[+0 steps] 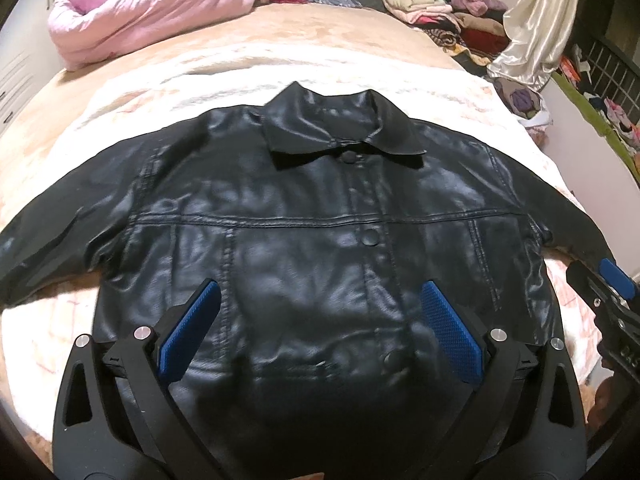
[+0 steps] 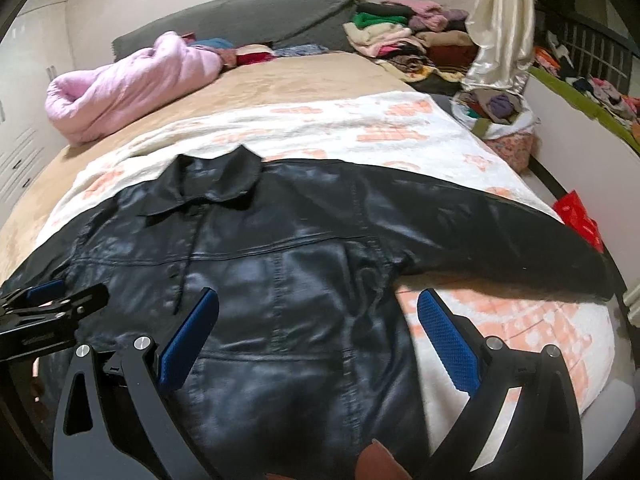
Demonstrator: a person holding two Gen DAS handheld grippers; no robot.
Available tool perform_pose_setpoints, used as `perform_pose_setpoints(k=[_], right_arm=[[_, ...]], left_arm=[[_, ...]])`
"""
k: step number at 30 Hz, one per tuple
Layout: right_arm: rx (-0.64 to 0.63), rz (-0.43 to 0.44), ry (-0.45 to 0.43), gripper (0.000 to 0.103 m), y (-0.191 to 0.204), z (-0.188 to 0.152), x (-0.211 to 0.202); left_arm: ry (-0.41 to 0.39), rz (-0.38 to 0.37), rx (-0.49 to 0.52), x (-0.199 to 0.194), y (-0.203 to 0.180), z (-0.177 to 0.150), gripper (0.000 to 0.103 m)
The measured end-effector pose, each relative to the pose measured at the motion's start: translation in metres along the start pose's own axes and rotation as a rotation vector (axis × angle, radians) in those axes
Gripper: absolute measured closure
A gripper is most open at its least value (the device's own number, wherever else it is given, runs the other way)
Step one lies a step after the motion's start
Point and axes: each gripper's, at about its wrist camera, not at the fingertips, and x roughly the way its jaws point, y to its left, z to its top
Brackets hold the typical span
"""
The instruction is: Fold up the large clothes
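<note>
Now both grippers, left gripper (image 1: 320, 320) and right gripper (image 2: 318, 320), are hovering released, grasping nothing, over the black jacket (image 1: 304, 216) lying flat on the bed (image 1: 120, 92).

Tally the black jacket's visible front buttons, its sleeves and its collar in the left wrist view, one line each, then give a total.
Front buttons on the black jacket: 3 (one under the collar, one mid-chest, one near the hem)
Sleeves: 2 (one spread to each side, and)
Collar: 1
Total: 6
</note>
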Motion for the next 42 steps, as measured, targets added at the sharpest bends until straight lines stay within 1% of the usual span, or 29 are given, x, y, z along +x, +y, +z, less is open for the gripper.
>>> perform_pose_setpoints(k=[2,6,11,14,16,21,26,30,35,37,38,42], right_arm=[[0.026,-0.005,0.008,0.004,-0.011,0.001,0.006],[0.094,-0.042,0.020,0.004,-0.041,0.004,0.019],[0.172,-0.101,0.033,0.004,-0.078,0.004,0.034],[0.216,-0.144,0.038,0.004,-0.100,0.005,0.041],[0.258,-0.175,0.042,0.004,-0.118,0.005,0.047],[0.368,-0.249,0.043,0.004,-0.161,0.005,0.055],[0.536,-0.279,0.055,0.004,-0.214,-0.001,0.061],[0.681,-0.287,0.058,0.004,-0.254,-0.008,0.064],[0.858,-0.318,0.058,0.004,-0.299,-0.020,0.071],[0.946,-0.292,0.040,0.004,-0.321,-0.029,0.074],[0.995,-0.263,0.021,0.004,-0.331,-0.033,0.076],[1.074,-0.208,-0.052,0.004,-0.354,-0.036,0.077]], left_arm=[[0.012,-0.004,0.012,0.007,-0.009,0.004,0.009],[0.033,-0.021,0.033,0.020,-0.025,0.011,0.009],[0.059,-0.016,0.070,0.038,-0.045,0.021,0.009],[0.078,-0.029,0.077,0.048,-0.055,0.027,0.009],[0.089,-0.038,0.081,0.055,-0.061,0.031,0.009],[0.116,-0.027,0.091,0.073,-0.073,0.038,0.009],[0.136,-0.034,0.103,0.087,-0.086,0.044,0.009],[0.145,-0.064,0.114,0.096,-0.098,0.049,0.009],[0.143,-0.066,0.131,0.104,-0.111,0.055,0.009],[0.139,-0.066,0.128,0.105,-0.113,0.058,0.009],[0.136,-0.066,0.127,0.105,-0.114,0.060,0.009],[0.125,-0.072,0.120,0.105,-0.118,0.066,0.009]])
